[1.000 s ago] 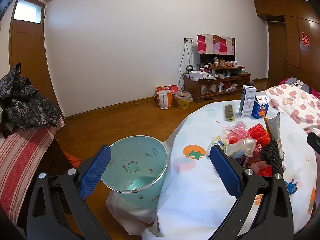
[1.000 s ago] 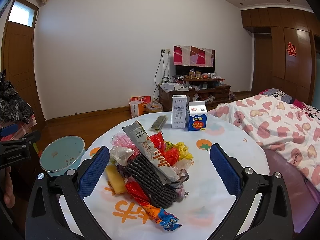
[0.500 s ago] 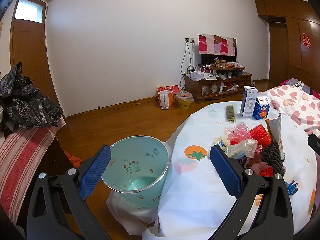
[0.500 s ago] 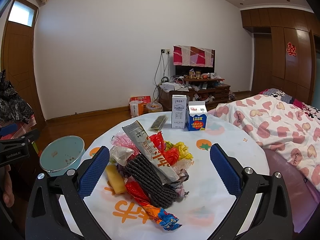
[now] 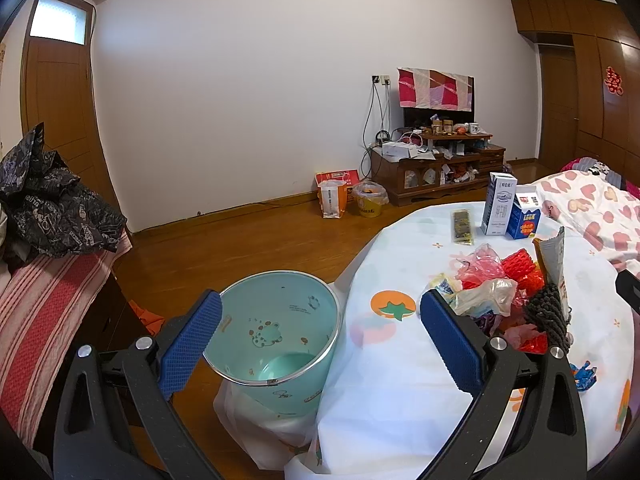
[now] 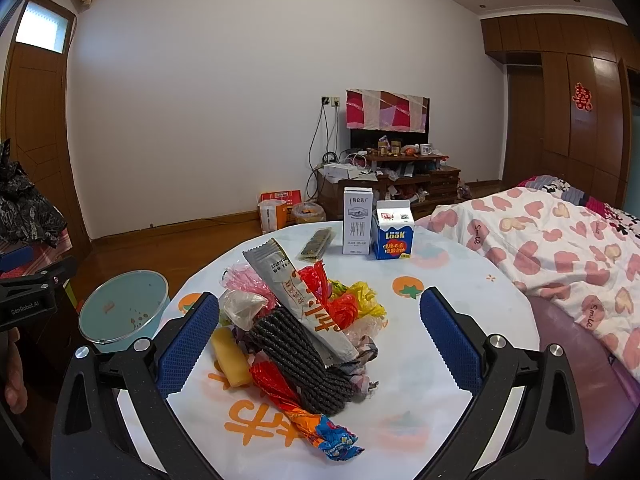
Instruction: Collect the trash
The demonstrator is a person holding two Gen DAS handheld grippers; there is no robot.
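A: So, how many of each thing around the round table point(image 6: 460, 320)?

B: Two cartons stand upright at its far side: a tall white milk carton point(image 6: 357, 221) and, touching it on its right, a shorter blue carton point(image 6: 393, 229). One flat dark packet point(image 6: 316, 244) lies just left of them. One heap of trash point(image 6: 296, 320) sits on the near-left part of the table. One mint-green bin point(image 5: 276, 332) stands on the floor beside the table's left edge, with a white plastic bag point(image 5: 256, 428) bunched at its base.

A: What does the trash look like?

B: It is a loose pile of wrappers. A long grey sachet point(image 6: 296, 296) with orange print lies slanted across the top, over a dark ribbed roll point(image 6: 300, 360). Around them are red crinkled plastic point(image 6: 340, 308), yellow plastic point(image 6: 364, 296), a pink bag point(image 6: 248, 280), a clear bag point(image 6: 240, 304), a yellow block point(image 6: 230, 356) and a red-orange-blue foil wrapper point(image 6: 316, 424) nearest the table's front edge.

A: And the grippers?

B: The right gripper point(image 6: 319, 334) hangs over the table with the heap between its blue pads, fingers spread wide, gripping nothing. The left gripper point(image 5: 320, 338) is just as wide and empty, one pad over the bin, the other over the table's edge. The bin looks empty.
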